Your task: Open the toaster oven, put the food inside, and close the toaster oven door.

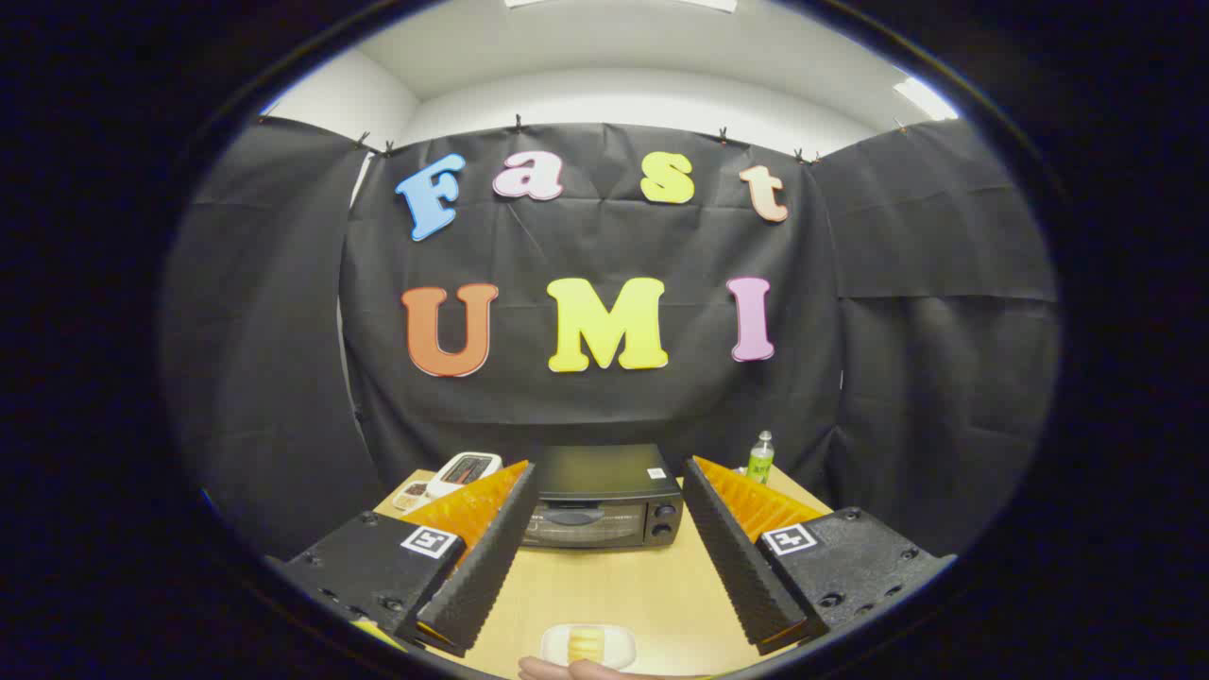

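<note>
A black toaster oven (601, 499) stands at the far side of the wooden table (604, 590), its door closed. Its handle and glass front face me, with two knobs on the right. My gripper (609, 482) is open, held above the table, and the oven shows beyond and between the two fingers. Both fingers (491, 557) are black with ridged pads and orange sides. A white plate (587, 646) with a yellow piece of food sits on the near part of the table, below and between the fingers. A person's hand (571, 670) touches the plate's near rim.
A white device (463, 469) and a small tray with dark bits (412, 494) lie at the table's far left. At the far right, beside the oven, stands a green bottle (759, 458). Bare tabletop lies between the plate and the oven.
</note>
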Motion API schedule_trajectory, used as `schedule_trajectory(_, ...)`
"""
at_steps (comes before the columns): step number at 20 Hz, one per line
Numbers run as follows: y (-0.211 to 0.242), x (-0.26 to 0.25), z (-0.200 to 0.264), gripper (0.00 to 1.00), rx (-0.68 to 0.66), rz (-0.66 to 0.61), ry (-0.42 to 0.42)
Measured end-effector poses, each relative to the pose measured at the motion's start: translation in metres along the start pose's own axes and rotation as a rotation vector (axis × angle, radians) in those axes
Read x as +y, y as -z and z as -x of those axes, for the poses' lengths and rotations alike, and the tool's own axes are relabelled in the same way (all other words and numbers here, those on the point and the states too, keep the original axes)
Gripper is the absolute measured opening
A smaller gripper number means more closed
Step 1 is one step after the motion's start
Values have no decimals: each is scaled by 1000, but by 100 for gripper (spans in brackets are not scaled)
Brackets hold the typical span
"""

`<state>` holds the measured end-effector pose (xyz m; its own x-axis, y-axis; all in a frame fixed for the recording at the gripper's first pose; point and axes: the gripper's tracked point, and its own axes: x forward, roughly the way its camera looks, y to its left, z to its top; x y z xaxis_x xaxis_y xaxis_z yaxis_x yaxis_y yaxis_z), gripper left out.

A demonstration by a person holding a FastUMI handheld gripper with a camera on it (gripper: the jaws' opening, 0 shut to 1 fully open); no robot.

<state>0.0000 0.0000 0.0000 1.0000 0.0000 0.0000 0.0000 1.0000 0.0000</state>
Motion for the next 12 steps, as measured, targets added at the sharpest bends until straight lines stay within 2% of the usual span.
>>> schedule_trajectory(6,9,-13,-6,100,-1,-2,23)
schedule_trajectory(12,33,-21,-31,100,42,-19,39)
